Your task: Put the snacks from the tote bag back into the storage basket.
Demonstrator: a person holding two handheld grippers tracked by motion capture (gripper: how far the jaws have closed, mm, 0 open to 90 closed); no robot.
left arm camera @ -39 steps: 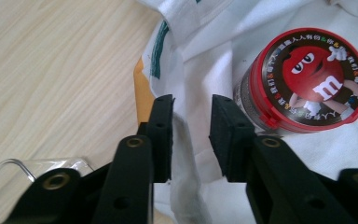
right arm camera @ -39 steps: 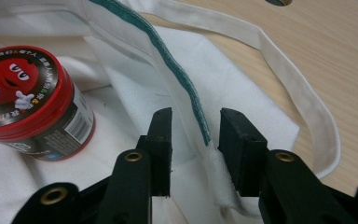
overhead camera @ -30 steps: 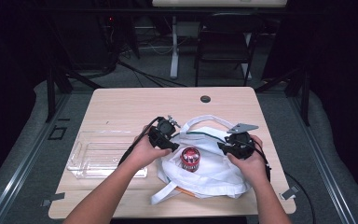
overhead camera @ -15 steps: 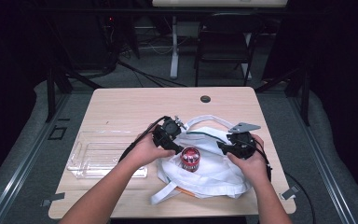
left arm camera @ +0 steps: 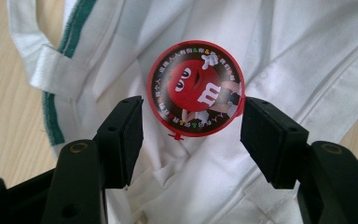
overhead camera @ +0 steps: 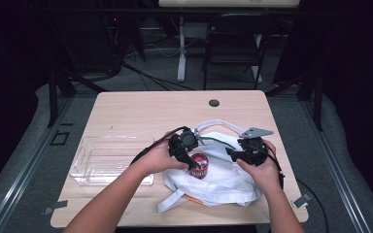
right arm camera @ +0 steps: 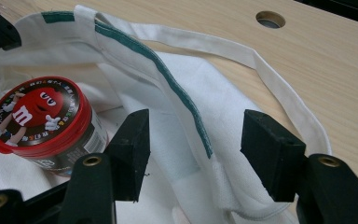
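A red-lidded M&M's candy tub (overhead camera: 198, 165) stands upright on a white cloth tote bag (overhead camera: 223, 179) at the near right of the wooden surface (overhead camera: 141, 111). The left gripper (left arm camera: 191, 123) hangs over the lid, jaws just opening, released around it. The right gripper (right arm camera: 193, 154), also just opening, straddles the bag's green-striped rim, unclenched. 1 clear plastic tray (overhead camera: 108, 160) lies left.

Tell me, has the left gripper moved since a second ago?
Yes. In the high view the left gripper has shifted right, away from the clear plastic tray, toward the red-lidded candy tub on the white tote bag. Its jaws have just been opening.
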